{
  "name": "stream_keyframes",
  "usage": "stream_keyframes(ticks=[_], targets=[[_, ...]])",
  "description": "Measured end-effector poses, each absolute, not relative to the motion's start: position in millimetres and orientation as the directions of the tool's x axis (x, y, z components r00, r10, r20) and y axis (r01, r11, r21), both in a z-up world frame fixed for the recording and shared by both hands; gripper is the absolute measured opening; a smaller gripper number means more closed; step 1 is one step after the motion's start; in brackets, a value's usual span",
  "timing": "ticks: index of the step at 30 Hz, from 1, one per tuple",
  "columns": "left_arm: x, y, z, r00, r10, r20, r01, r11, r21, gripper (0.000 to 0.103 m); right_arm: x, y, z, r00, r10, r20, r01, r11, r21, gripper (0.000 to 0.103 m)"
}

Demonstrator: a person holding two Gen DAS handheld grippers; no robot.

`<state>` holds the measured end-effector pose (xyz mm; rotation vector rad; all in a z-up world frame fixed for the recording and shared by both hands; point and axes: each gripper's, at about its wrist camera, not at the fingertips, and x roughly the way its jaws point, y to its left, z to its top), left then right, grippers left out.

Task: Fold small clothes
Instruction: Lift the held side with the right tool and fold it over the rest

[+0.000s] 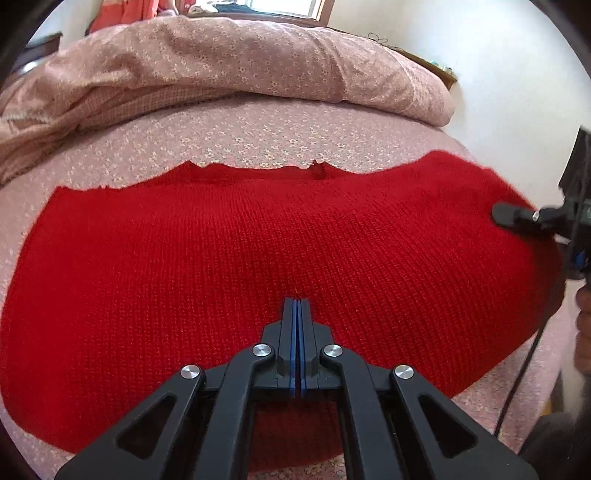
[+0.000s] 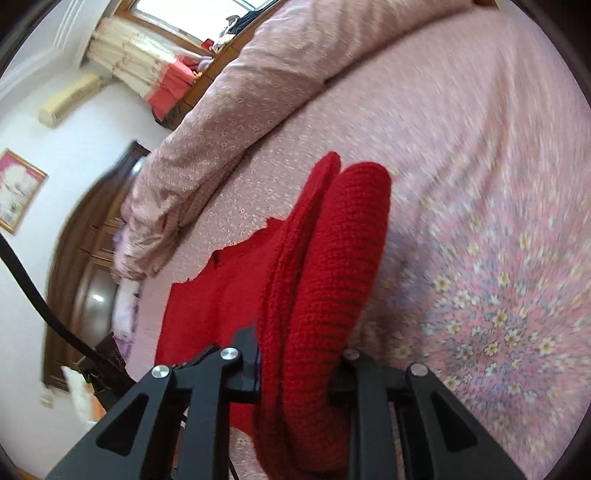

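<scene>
bed: pink flowered sheet point(image 1: 280, 129) fills my view | quilt point(image 1: 236, 59) bunched across the top | walls: white point(image 1: 509, 74) | window point(image 1: 284, 7) top centre, daylight | right view: curtain point(image 2: 125, 51) upper left, framed picture point(image 2: 16, 190) far left, dark wood headboard point(image 2: 85, 258) left

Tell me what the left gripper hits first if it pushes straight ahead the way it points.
Most likely the red knit garment: the shut left gripper points down at it, right at the fabric.

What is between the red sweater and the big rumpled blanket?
Only bare flowered bedsheet lies between the red sweater and the rumpled blanket, seen in the left wrist view.
</scene>
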<state>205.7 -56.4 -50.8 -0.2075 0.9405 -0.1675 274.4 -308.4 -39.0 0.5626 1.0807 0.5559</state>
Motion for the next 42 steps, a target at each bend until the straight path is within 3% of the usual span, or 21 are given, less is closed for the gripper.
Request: stream_keyframes(ticks=[6,15,23,30,34,38,42], targets=[[197.7,-28.3,-37.8,0.560,-0.363,-0.744,0.046,0.911,-0.410,0.000,269.6,-249.5,32.9,0.376,0.513,-0.772,-0.207,0.858,0.470,0.020],[136.5,36.0,1.0,0.685,-0.318,-0.656,0.073,0.925,-0.372,0.000,255.0,-185.6,78.3,0.394,0.333,-0.857,-0.220,0.939,0.264,0.020],[126.5,89.7,10.7,0.706,-0.259,-0.659,-0.012,0.927,-0.376,0.000,256.1,-135.4,94.1,0.398,0.181,-0.899,-0.240,0.967,0.088,0.020],[114.8,95.9,13.2,0.686,-0.200,-0.699,0.030,0.969,-0.247,0.000,257.2,-98.9,100.1,0.400,0.119,-0.909,-0.238,0.971,0.023,0.020],[90.7,128.5,-8.5,0.643,-0.288,-0.710,0.011,0.930,-0.367,0.000,260.9,-72.5,99.1,0.415,0.098,-0.905,-0.254,0.967,-0.012,0.020],[83.3,156.8,-23.6,0.646,-0.223,-0.730,-0.062,0.938,-0.341,0.000,260.6,-47.3,99.6,0.425,0.081,-0.902,-0.254,0.967,-0.032,0.020],[86.9,190.4,-40.9,0.626,-0.227,-0.746,-0.165,0.896,-0.411,0.000,255.0,-14.7,99.7,0.429,0.088,-0.899,-0.276,0.960,-0.038,0.020]])
